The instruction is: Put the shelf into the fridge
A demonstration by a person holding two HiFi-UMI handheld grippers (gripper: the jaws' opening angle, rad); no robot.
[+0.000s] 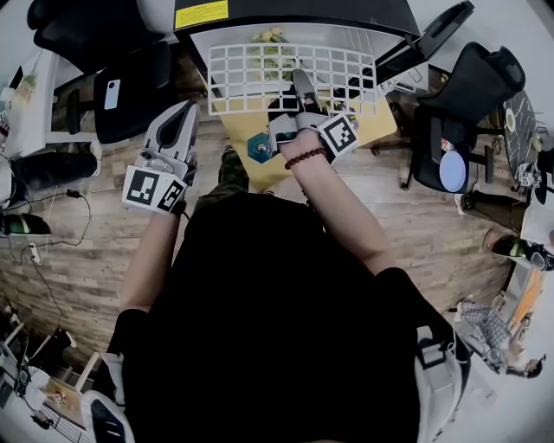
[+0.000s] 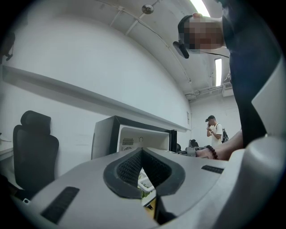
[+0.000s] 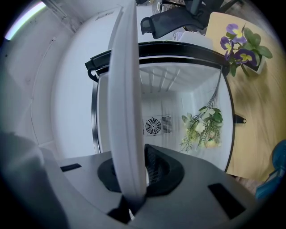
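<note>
The white wire shelf (image 1: 260,73) is held level in front of the open fridge (image 1: 286,13), partly over its mouth. My right gripper (image 1: 303,82) is shut on the shelf's near edge. In the right gripper view the shelf (image 3: 126,89) shows edge-on as a white band clamped between the jaws of that gripper (image 3: 134,154), with the white fridge interior (image 3: 178,49) straight ahead. My left gripper (image 1: 186,117) is left of the fridge, away from the shelf, shut and holding nothing. In its own view the left gripper (image 2: 142,154) points past the fridge (image 2: 134,136).
A spray of pale flowers (image 3: 203,127) lies inside the fridge on the right, and a fan grille (image 3: 156,126) is on its back wall. The fridge door (image 1: 433,39) stands open at the right. Purple potted flowers (image 3: 243,47) are on a yellow table (image 1: 260,138). Office chairs (image 1: 130,78) (image 1: 467,95) flank the fridge.
</note>
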